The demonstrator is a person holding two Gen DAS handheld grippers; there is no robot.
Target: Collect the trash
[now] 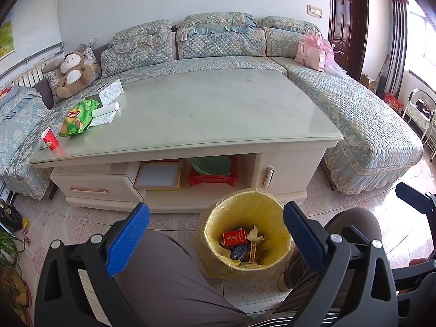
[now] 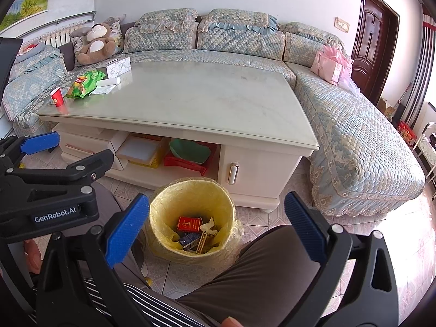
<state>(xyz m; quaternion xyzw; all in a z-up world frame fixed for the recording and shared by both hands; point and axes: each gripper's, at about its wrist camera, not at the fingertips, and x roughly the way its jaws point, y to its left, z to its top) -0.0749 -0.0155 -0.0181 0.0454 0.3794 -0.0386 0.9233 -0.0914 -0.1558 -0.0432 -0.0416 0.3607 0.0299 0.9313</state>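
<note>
A bin with a yellow liner (image 1: pixel 246 231) (image 2: pixel 190 215) stands on the floor before the coffee table, holding a red box (image 1: pixel 235 238) (image 2: pixel 188 223), a dark blue box and crumpled paper. On the table's far left lie a green chip bag (image 1: pixel 79 117) (image 2: pixel 84 83), a red cup (image 1: pixel 50 139) (image 2: pixel 57 97), a white roll on tissue (image 1: pixel 105 110) (image 2: pixel 109 82) and a patterned tissue box (image 1: pixel 110 91) (image 2: pixel 118 66). My left gripper (image 1: pixel 216 235) is open and empty above the bin. My right gripper (image 2: pixel 216 229) is open and empty beside the bin.
The coffee table (image 1: pixel 218 114) (image 2: pixel 204 103) has a drawer, an open shelf with trays and a door. A quilted sofa (image 1: pixel 354 114) (image 2: pixel 354 125) wraps behind and right. A teddy bear (image 1: pixel 73 75) sits at the left. The person's knees flank the bin.
</note>
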